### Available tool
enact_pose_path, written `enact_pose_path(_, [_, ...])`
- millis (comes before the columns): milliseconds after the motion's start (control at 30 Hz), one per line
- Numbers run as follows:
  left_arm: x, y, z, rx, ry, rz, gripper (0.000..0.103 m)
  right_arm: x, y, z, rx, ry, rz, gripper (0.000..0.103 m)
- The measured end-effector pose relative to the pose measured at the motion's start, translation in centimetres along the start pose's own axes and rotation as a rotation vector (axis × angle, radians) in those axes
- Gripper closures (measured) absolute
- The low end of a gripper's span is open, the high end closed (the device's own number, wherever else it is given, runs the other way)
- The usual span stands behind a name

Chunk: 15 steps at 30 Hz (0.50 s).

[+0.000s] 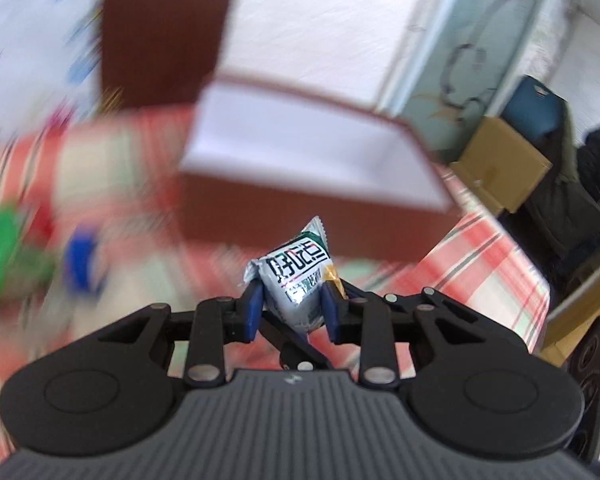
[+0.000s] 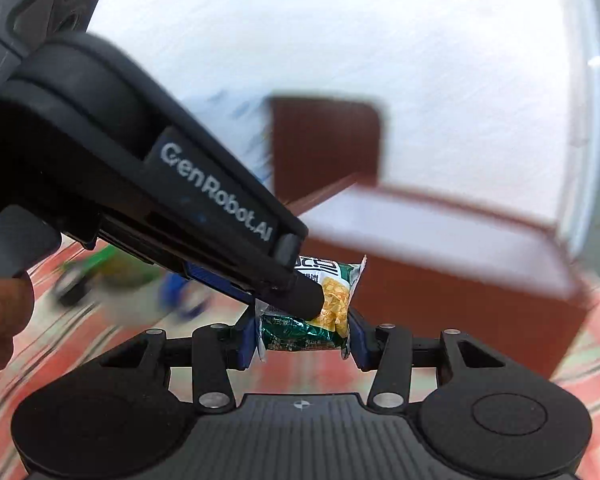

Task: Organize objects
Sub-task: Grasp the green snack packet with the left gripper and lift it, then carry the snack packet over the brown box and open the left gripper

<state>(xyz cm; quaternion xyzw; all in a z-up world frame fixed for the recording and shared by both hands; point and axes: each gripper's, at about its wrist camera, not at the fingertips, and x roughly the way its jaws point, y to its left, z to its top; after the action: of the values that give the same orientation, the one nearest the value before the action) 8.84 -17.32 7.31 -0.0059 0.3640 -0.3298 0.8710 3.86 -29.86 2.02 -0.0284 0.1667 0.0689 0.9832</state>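
My left gripper [image 1: 290, 306] is shut on a small silver and green snack packet [image 1: 294, 280] and holds it above the checked tablecloth. Ahead of it stands an open brown box [image 1: 300, 200] with a white inside, its lid raised behind. My right gripper [image 2: 304, 334] is shut on a green snack packet [image 2: 320, 322] with yellow chips printed on it. The left gripper's black body [image 2: 148, 168] crosses the right wrist view from the upper left and its finger tip touches that packet. The same brown box [image 2: 440, 304] stands just beyond.
Blurred items lie on the red checked tablecloth [image 1: 480, 264] at the left: something green [image 1: 0, 256] and something blue [image 1: 80, 264]. Cardboard boxes [image 1: 500, 160] and a dark chair stand past the table's right edge. A hand [image 2: 0, 320] shows at the left.
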Motion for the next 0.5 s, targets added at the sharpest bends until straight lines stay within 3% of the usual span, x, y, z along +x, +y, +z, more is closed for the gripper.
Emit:
enact_pose_path(133, [3.2, -3.8, 3.7, 0.097, -0.042, -0.031, 0.07, 1.1, -5.0, 1.4, 0.047, -0.046, -0.095, 0.058])
enact_pose_path(267, [6.7, -6.3, 6.2, 0.132, -0.06, -0.064, 0.069, 2.6, -8.7, 1.9, 0.088, -0.056, -0.161, 0.058])
enact_pose_path(433, [10.0, -7.6, 6.7, 0.16, -0.042, -0.025, 0.066, 4.9, -10.5, 1.3, 0.138, -0.013, -0.19, 0.052])
enact_pose_path(500, [10.8, -7.4, 5.9, 0.172, -0.01, 0.004, 0.066, 4.6, -10.2, 0.9, 0.152, -0.038, -0.191, 0.047])
